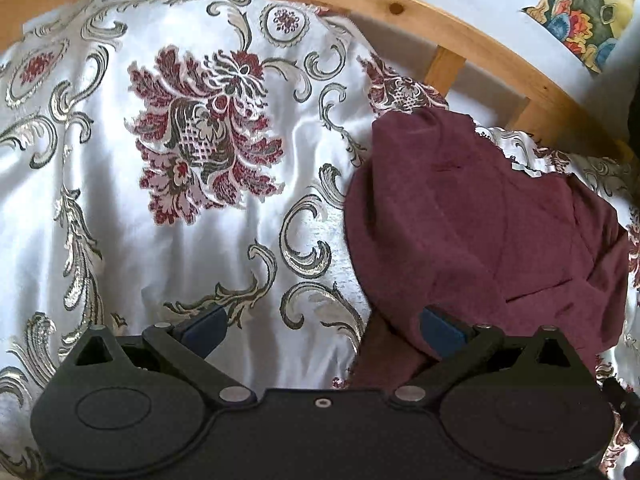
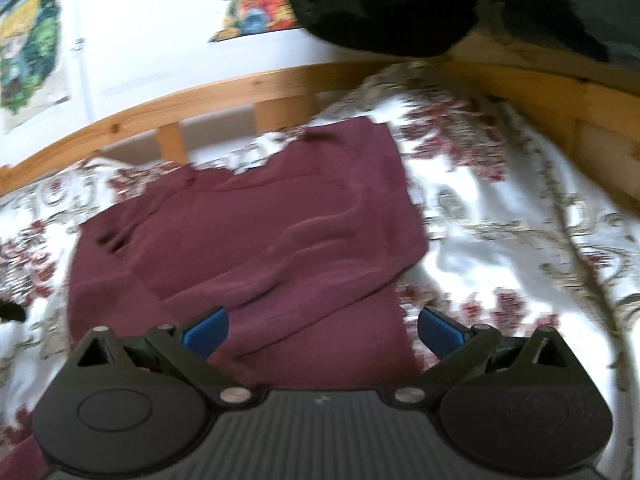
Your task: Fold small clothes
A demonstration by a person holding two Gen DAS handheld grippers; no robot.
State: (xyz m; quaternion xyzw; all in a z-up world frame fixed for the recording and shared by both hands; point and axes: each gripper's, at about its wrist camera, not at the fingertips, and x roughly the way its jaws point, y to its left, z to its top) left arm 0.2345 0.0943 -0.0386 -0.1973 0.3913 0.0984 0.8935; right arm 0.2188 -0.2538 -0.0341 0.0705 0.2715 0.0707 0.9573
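Note:
A small maroon garment lies partly folded on a white satin bedspread with a red floral pattern. In the left wrist view it sits at the right, and my left gripper hangs open over the bedspread at its near left edge, the right pad over the cloth. In the right wrist view the garment fills the middle. My right gripper is open above its near edge, with nothing between the blue pads.
A wooden bed rail curves along the far side, with a white wall and colourful pictures behind it. A dark bundle rests on the rail at the top of the right wrist view, which is blurred.

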